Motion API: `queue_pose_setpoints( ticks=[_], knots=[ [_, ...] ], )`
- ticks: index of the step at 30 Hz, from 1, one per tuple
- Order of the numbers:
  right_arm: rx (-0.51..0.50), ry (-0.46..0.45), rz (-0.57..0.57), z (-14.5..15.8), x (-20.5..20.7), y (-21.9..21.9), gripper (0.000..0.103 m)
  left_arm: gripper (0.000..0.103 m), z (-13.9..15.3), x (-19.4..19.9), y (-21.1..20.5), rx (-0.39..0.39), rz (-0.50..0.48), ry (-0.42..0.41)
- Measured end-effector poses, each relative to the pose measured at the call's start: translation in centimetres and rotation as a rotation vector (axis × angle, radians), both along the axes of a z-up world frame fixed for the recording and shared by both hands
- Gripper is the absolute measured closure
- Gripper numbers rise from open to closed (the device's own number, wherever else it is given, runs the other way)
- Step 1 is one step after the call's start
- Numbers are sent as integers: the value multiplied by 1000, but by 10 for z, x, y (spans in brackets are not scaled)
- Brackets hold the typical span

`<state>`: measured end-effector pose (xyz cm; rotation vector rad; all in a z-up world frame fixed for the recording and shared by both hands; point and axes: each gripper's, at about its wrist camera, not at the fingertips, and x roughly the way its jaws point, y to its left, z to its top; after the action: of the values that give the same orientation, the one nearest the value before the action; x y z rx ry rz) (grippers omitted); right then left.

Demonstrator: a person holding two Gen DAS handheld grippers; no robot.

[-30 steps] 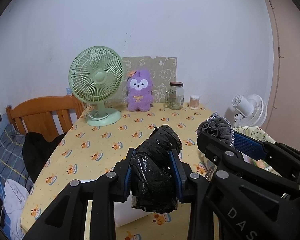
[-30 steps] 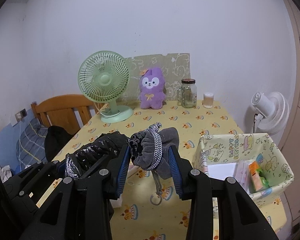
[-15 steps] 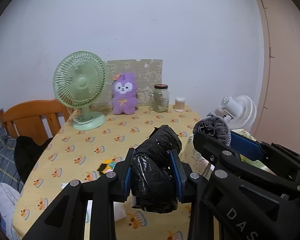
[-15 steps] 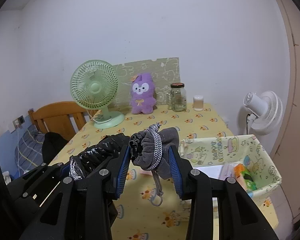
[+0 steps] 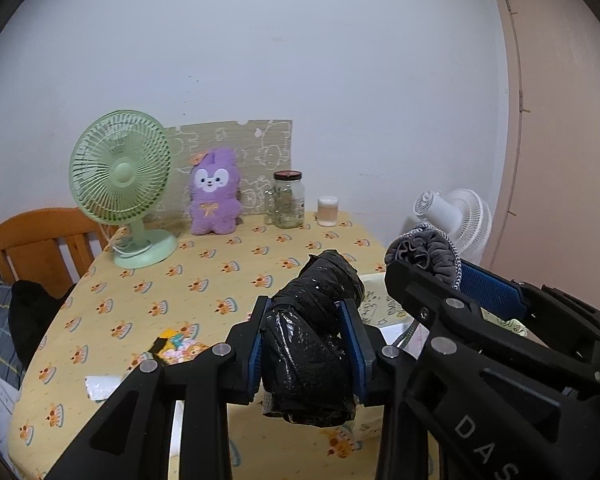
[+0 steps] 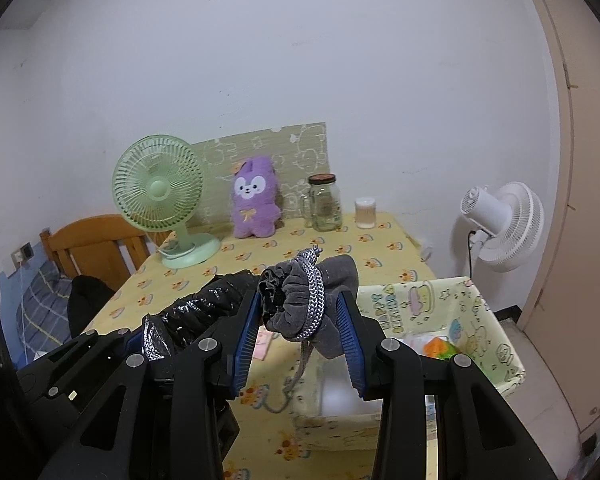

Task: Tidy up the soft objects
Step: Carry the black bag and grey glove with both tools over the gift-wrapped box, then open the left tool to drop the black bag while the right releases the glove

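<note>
My left gripper [image 5: 306,344] is shut on a crumpled black plastic bundle [image 5: 316,320], held above the yellow patterned table [image 5: 204,280]. My right gripper [image 6: 300,320] is shut on a grey drawstring pouch [image 6: 312,304] wrapped with a silver cord; its cord hangs down. The right gripper also shows at the right of the left wrist view [image 5: 452,276], close beside the left one. The black bundle also shows in the right wrist view [image 6: 204,308]. A yellow fabric basket [image 6: 472,312] sits below and right of the pouch, holding small packets.
At the table's back stand a green desk fan [image 5: 124,184], a purple plush bunny [image 5: 214,196], a glass jar [image 5: 288,200] and a small cup [image 5: 327,211]. A white floor fan [image 6: 500,224] stands right. A wooden chair [image 5: 40,240] is left. Small packets [image 5: 176,346] lie on the table.
Both grippers have stayed shut on their loads and shifted together slightly; the view has swung a little, with the basket now lower and closer under the right gripper.
</note>
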<state>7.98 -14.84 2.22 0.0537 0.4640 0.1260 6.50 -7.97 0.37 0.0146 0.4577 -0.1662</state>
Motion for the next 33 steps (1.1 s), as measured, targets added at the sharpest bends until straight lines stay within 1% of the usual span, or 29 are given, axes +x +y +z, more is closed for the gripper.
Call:
queue_pose_setpoints(
  ticks=[14,29,33],
  knots=[
    [9,-2,-66,-3,9,-40,60,68,-3,19,-38,13,-59,7],
    [18,40,-120,-19,30,-74,60,68,-18,46,-67,34,-105,56],
    [20,57,-131,-24,37,-81,60,68,-23,54,-74,56,-107,78]
  ],
)
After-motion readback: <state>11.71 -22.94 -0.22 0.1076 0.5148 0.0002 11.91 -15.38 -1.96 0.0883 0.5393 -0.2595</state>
